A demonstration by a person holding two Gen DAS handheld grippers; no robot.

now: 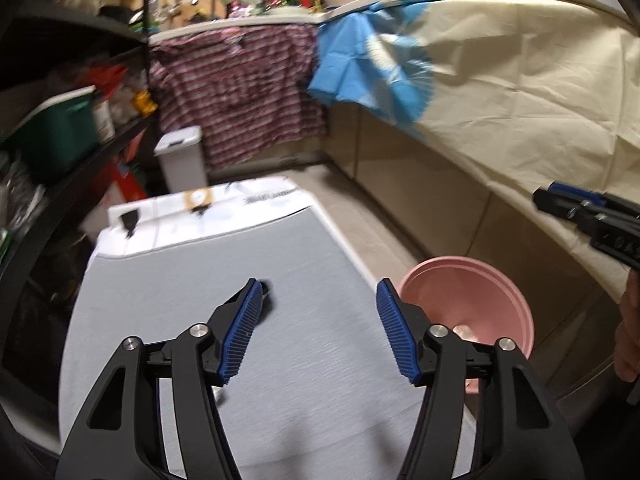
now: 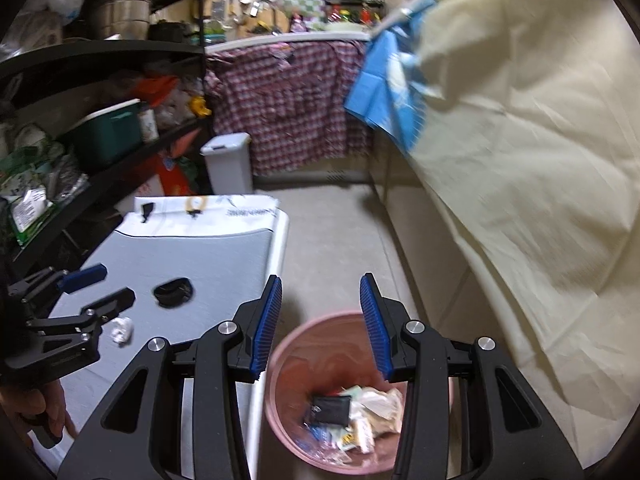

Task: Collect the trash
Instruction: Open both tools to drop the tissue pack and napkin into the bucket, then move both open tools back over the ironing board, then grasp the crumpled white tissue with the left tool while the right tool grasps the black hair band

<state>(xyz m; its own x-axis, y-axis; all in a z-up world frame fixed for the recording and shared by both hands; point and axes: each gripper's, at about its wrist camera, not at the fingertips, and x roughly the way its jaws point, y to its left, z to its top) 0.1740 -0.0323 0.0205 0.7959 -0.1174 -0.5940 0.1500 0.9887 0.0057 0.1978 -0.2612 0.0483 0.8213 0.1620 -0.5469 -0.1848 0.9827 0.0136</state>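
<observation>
- The right gripper (image 2: 320, 320) hangs with its blue-padded fingers (image 2: 264, 328) apart and nothing between them, above the pink bin (image 2: 280, 360) on the floor.
- Inside the bin lie a black flat pouch (image 2: 331, 410), crumpled pale paper (image 2: 380, 400) and small wrappers (image 2: 352, 436), toward 6 o'clock in the right wrist view.
- The left gripper (image 1: 318, 320) is over the grey mat (image 1: 200, 300), its fingers (image 1: 240, 328) spread wide and empty; no earlier picture is on hand to compare.
- In the right wrist view the left gripper (image 2: 102, 284) shows at 9 o'clock, just above a crumpled white paper ball (image 2: 121, 330) lying on the mat (image 2: 192, 252).
- A black ring-shaped item (image 2: 173, 293) lies on the mat just right of that gripper, apart from the paper ball.
- From the left wrist view the bin (image 1: 480, 280) stands at 4 o'clock, just beside the mat's right edge.
- Farther off, at 11 o'clock, a white lidded bin (image 2: 230, 160) stands on the floor before a plaid cloth (image 2: 288, 100) hung from a counter.
- A cream sheet (image 2: 520, 160) drapes the right side, with a blue cloth (image 2: 388, 80) at its far end.
- Dark shelves (image 2: 100, 52) with a green box (image 2: 108, 132) line the left.
</observation>
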